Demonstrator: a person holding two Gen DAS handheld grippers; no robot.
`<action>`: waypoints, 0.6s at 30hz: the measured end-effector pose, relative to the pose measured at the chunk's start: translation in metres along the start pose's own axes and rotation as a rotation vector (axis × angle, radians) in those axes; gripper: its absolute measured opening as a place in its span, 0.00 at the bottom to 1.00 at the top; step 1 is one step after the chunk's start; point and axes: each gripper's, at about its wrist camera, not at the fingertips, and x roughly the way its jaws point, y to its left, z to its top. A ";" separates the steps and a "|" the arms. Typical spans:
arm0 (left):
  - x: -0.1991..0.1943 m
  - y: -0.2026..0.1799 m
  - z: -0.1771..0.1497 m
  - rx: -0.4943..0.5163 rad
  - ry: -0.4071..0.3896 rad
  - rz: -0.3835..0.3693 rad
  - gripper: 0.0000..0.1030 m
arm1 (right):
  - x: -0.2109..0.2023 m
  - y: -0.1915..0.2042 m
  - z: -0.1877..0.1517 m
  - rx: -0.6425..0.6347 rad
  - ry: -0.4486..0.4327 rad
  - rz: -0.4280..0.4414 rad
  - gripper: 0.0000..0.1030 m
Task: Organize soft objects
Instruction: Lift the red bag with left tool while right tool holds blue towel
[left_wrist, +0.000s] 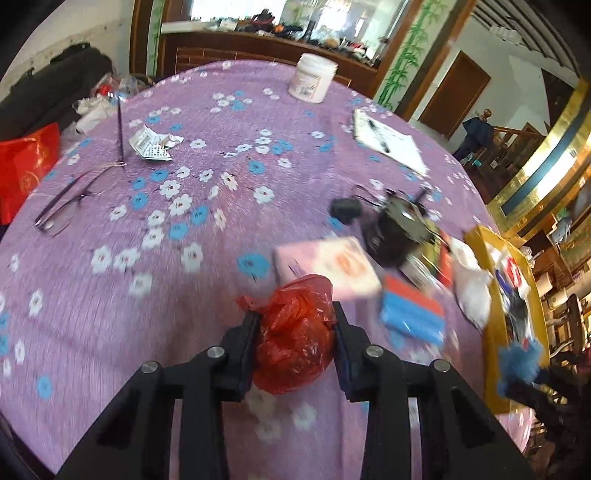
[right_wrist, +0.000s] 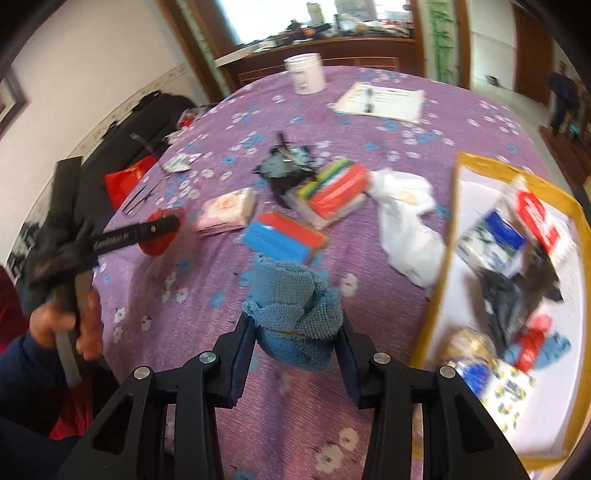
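Currently, your left tongs clamp the red plastic bag, and your right tongs clamp the blue cloth.

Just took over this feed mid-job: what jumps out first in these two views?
Each gripper is clamped on something soft: the left gripper squeezes a crumpled red plastic bag, and the right gripper holds a folded blue cloth. Both hang over the purple flowered tablecloth. To the right sits a yellow-rimmed tray, already crowded with packets, with sponges and a white bag loose on the cloth beside it.
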 end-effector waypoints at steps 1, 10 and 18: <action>-0.006 -0.004 -0.007 0.000 -0.005 -0.004 0.33 | 0.004 0.006 0.002 -0.022 0.007 0.015 0.44; -0.039 -0.021 -0.043 0.001 -0.023 0.028 0.33 | 0.035 0.051 0.014 -0.174 0.067 0.125 0.44; -0.063 -0.006 -0.054 -0.057 -0.068 0.083 0.34 | 0.051 0.084 0.024 -0.274 0.091 0.191 0.44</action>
